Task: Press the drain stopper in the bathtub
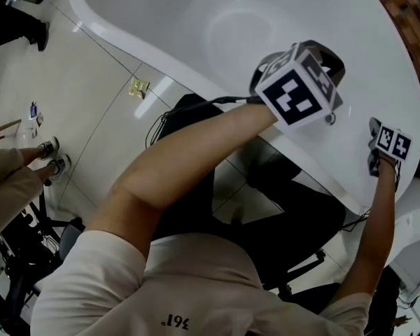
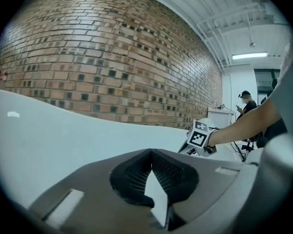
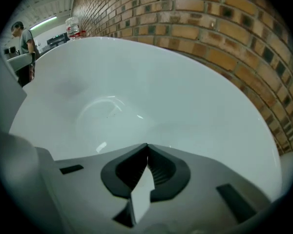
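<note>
White tub (image 1: 196, 19), both grippers closed above it, stopper not yet reached.

Judging by the poses, this is the approach step. The left gripper (image 2: 151, 152) hangs over the tub's near rim, aimed across at the brick wall (image 2: 112, 57). The right gripper (image 3: 146, 147), at the rim's right end, looks down into the basin. Each pair of jaws is shut tip to tip, holding nothing and touching nothing. I cannot make out the stopper in any view; it probably sits low in the tub. The next move calls for finding it, lowering one closed tip onto it, and pushing straight down.
</note>
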The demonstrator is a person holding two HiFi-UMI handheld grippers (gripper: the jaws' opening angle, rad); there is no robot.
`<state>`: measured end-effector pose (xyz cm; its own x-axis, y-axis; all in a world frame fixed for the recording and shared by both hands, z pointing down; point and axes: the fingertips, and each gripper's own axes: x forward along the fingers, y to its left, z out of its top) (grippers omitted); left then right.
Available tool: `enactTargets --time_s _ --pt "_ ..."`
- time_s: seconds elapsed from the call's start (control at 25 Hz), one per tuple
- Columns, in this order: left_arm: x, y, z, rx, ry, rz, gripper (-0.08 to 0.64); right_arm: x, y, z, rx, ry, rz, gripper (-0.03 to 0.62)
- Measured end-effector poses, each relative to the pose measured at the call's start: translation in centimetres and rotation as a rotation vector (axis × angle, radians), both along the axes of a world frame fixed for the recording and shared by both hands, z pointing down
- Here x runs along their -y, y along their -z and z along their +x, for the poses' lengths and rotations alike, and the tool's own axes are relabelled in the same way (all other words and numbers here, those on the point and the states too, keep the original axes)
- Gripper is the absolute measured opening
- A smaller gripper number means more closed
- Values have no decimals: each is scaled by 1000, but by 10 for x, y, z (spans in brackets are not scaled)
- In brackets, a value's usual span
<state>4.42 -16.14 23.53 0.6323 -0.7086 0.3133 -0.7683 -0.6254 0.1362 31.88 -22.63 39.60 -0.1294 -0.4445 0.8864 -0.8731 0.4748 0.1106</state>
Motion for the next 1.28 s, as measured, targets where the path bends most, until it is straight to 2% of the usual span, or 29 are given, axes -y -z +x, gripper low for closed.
enactTargets --time_s 0.76,1.0,1.28 --pt "-102 68 -21 -53 -2 123 6 -104 173 -49 151 21 380 17" --pt "-136 75 -27 -70 0 150 6 -147 201 -63 188 29 466 17" --pt "-171 77 -37 -98 -7 188 6 -189 208 -68 220 2 535 17"
